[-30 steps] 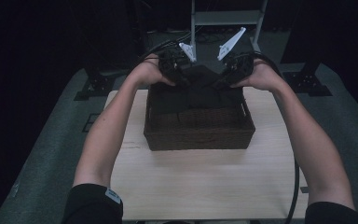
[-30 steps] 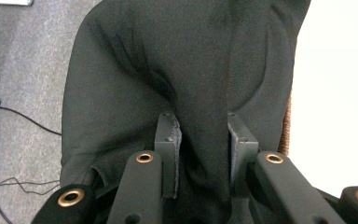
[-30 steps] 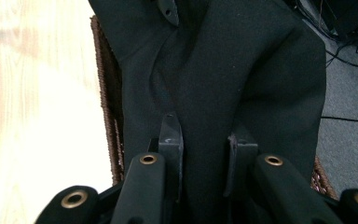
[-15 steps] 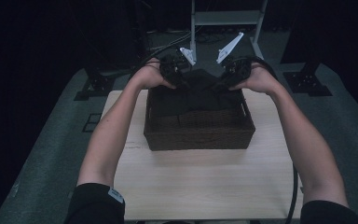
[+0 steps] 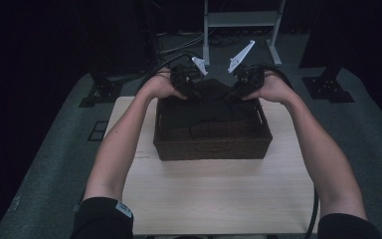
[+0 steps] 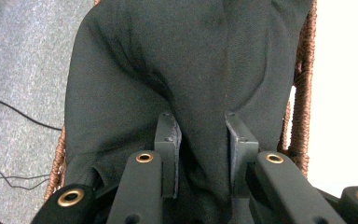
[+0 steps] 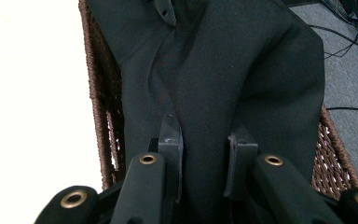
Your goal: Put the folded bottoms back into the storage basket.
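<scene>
A brown wicker basket [image 5: 211, 149] stands on the light wooden table. A black cloth [image 5: 209, 107] lies in it and rises over its far rim. My left gripper [image 5: 186, 85] is at the far left of the basket and my right gripper [image 5: 243, 85] at the far right. Each is shut on a fold of the cloth. In the left gripper view the left gripper [image 6: 200, 121] pinches the black cloth [image 6: 191, 56], with the basket's wall [image 6: 303, 93] beside it. In the right gripper view the right gripper [image 7: 203, 128] pinches the cloth [image 7: 233, 56] inside the basket's wall [image 7: 100, 93].
The table [image 5: 219, 199] has bare wood in front of the basket and at both sides. Grey carpet surrounds it. A white stand [image 5: 238, 20] and cables lie behind the table, and black stand feet [image 5: 328, 87] sit at the far right and far left.
Both hands have come down toward the basket's far rim, and the cloth held between them has sunk lower into the basket.
</scene>
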A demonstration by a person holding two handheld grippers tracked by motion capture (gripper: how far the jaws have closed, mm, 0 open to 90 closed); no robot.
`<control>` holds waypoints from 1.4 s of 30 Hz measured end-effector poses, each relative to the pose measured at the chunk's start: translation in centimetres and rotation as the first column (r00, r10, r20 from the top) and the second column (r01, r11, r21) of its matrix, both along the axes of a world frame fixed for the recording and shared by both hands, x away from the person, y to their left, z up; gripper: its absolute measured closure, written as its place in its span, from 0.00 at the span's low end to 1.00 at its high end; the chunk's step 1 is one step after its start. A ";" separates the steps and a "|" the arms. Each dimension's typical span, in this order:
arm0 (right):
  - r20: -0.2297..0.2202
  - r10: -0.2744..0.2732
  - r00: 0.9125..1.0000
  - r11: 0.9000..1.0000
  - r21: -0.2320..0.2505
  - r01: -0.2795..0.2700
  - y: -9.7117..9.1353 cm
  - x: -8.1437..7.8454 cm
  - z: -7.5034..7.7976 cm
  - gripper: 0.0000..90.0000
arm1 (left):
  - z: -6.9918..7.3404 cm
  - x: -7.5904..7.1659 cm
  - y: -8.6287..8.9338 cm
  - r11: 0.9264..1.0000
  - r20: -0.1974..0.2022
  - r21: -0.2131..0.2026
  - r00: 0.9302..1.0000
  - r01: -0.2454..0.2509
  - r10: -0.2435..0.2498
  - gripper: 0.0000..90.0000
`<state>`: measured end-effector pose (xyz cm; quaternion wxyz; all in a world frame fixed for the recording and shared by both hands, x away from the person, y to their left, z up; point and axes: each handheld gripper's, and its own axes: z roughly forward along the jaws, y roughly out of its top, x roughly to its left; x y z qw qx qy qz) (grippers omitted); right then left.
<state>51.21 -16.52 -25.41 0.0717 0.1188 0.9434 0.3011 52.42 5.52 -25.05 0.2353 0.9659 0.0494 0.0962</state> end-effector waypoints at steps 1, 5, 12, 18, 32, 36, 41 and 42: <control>0.000 0.000 1.000 1.000 0.000 0.000 0.0 0.0 0.0 0.80 | 0.0 0.0 0.0 1.000 0.000 0.000 1.000 0.000 0.000 0.79; -0.004 -0.001 1.000 1.000 -0.005 0.001 0.2 0.2 -0.4 0.80 | -0.3 0.1 -0.1 1.000 0.001 0.012 1.000 -0.004 0.004 0.79; -0.023 -0.009 1.000 1.000 0.006 0.009 0.0 0.4 -1.4 0.80 | -1.2 0.3 -0.3 1.000 -0.007 0.025 1.000 -0.003 0.003 0.79; -0.032 -0.017 0.999 1.000 0.003 0.017 -0.2 0.4 -2.0 0.80 | -1.9 0.3 -0.5 1.000 -0.018 0.018 1.000 -0.005 0.006 0.79; -0.053 -0.021 0.998 1.000 -0.007 0.021 0.0 0.6 -3.2 0.80 | -3.1 0.5 -0.7 0.999 -0.031 0.040 0.999 -0.010 0.011 0.79; -0.053 -0.018 0.998 1.000 -0.019 0.017 0.1 0.7 -3.5 0.80 | -3.5 0.5 -0.8 0.999 -0.034 0.046 0.999 -0.014 0.015 0.79; -0.059 -0.025 0.998 0.999 -0.024 0.023 0.1 0.9 -3.8 0.80 | -4.0 0.7 -0.7 0.999 -0.039 0.036 0.999 -0.017 0.019 0.79; -0.063 -0.027 0.998 0.999 -0.026 0.026 0.1 0.9 -3.9 0.80 | -4.1 0.7 -0.7 0.999 -0.043 0.036 0.999 -0.017 0.019 0.79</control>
